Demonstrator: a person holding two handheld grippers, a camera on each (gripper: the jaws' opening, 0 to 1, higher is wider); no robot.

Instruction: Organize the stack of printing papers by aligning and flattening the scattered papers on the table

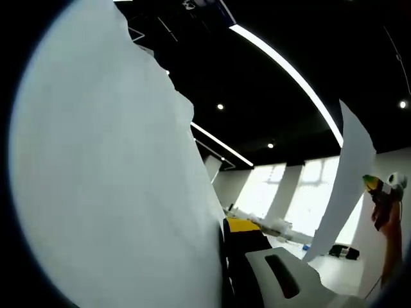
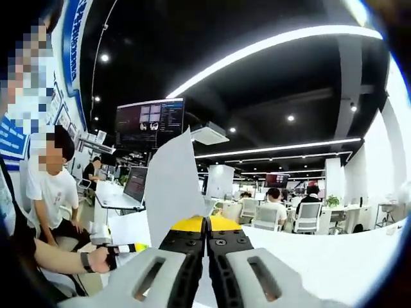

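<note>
Dark-ceilinged office; paper (image 2: 172, 192) upright, long axis vertical, pinched in right gripper (image 2: 207, 226)

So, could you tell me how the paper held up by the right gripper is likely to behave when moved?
The paper looks thin and probably light. It stands up from the shut jaws with a slight curve, so it will likely flop or bend if swung quickly. Pinched at one edge, it may crease.

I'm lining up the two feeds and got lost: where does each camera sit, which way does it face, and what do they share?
Left gripper view: rides the left gripper, tilted up toward the dark ceiling; a white paper sheet is close in front of it.
Right gripper view: rides the right gripper, facing across an office; its fingers are closed on a paper sheet; a person's hand shows lower left.
Shared: ceiling light strips and white paper.
</note>
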